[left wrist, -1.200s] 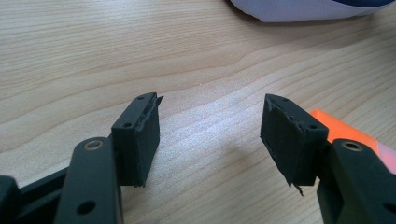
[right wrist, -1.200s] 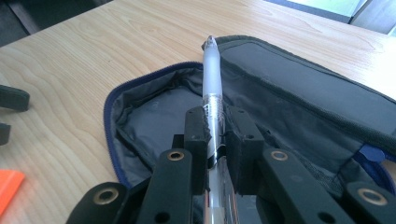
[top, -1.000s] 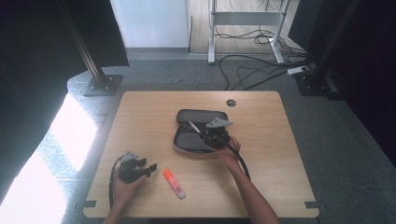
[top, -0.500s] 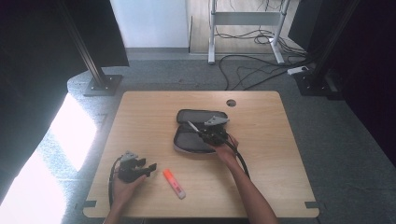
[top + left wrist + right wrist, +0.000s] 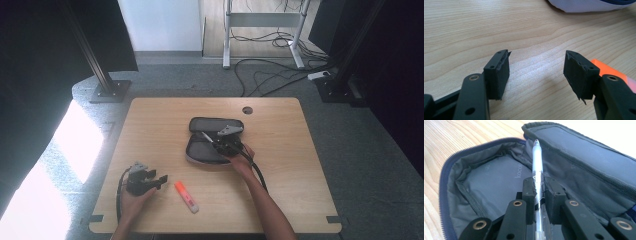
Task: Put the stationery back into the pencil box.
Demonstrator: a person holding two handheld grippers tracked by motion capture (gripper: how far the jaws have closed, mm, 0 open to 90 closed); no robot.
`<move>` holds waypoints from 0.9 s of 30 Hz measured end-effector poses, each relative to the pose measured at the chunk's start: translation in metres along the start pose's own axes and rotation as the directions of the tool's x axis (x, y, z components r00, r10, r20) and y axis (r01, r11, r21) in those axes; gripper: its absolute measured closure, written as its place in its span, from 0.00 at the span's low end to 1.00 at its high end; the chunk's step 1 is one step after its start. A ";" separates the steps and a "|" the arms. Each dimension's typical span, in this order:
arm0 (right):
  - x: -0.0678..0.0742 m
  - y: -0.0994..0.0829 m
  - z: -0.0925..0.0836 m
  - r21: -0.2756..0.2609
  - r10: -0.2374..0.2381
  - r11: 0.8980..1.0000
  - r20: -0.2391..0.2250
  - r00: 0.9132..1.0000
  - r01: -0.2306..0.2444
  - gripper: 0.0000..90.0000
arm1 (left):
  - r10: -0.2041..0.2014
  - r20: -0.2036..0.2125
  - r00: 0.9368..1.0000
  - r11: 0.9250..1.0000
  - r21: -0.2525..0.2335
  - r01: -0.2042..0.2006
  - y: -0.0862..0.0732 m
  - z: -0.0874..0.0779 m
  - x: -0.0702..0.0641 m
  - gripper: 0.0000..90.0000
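An open dark pencil case point(image 5: 202, 150) with grey lining point(image 5: 491, 180) lies at the table's middle. My right gripper point(image 5: 216, 142) hovers over it, shut on a white pen point(image 5: 537, 167) whose tip points into the case along the fold. My left gripper point(image 5: 159, 180) rests open on the wood near the front left, nothing between its jaws. An orange highlighter point(image 5: 185, 196) lies just right of it; its orange end point(image 5: 604, 68) peeks out behind the right jaw in the left gripper view.
The wooden table point(image 5: 300, 165) has a round cable hole point(image 5: 247, 110) at the back. The case's pale outer edge point(image 5: 586, 6) shows at the top of the left gripper view. Black frame posts and floor cables lie beyond the table.
The right gripper with the pen has shifted slightly over the case. The left gripper and highlighter have stayed put.
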State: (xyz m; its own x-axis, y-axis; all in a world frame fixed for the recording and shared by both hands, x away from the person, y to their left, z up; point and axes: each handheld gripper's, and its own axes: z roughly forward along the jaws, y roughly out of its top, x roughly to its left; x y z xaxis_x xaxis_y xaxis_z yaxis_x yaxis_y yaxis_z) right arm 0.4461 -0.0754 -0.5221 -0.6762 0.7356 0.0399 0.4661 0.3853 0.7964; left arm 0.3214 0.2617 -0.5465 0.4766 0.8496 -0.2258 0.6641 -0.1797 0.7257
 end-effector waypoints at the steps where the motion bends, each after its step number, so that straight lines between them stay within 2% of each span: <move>1: 0.000 0.000 0.001 0.000 -0.002 1.000 0.003 1.000 0.002 0.87 | 0.000 0.000 1.000 1.000 0.000 0.000 0.000 0.000 0.000 0.42; 7: 0.000 -0.003 0.003 0.015 -0.010 1.000 0.005 1.000 0.009 0.86 | -0.001 0.001 1.000 1.000 0.000 0.001 0.000 0.000 0.000 0.42; 10: 0.001 -0.003 0.004 0.025 -0.028 0.999 0.013 1.000 0.028 0.76 | 0.000 0.001 1.000 1.000 0.000 0.000 0.000 0.000 0.000 0.42; 12: 0.001 -0.003 0.003 0.023 -0.033 0.999 0.018 0.999 0.032 0.75 | 0.000 0.000 1.000 1.000 0.000 0.000 0.000 0.000 0.000 0.42; 19: 0.004 -0.001 -0.005 -0.002 -0.009 1.000 0.015 1.000 0.009 0.65 | 0.003 -0.002 1.000 1.000 0.001 -0.003 0.000 0.000 0.000 0.42; 27: 0.007 -0.002 -0.015 -0.066 0.042 0.997 0.007 0.999 -0.041 0.59 | 0.004 -0.003 1.000 1.000 0.002 -0.004 0.000 0.000 0.000 0.42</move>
State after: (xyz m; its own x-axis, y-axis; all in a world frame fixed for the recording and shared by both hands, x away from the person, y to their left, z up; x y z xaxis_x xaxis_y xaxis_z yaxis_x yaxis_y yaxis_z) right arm 0.4322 -0.0796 -0.5149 -0.6518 0.7553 0.0686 0.4547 0.3168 0.8324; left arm 0.3213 0.2612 -0.5464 0.4773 0.8506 -0.2205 0.6635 -0.1843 0.7251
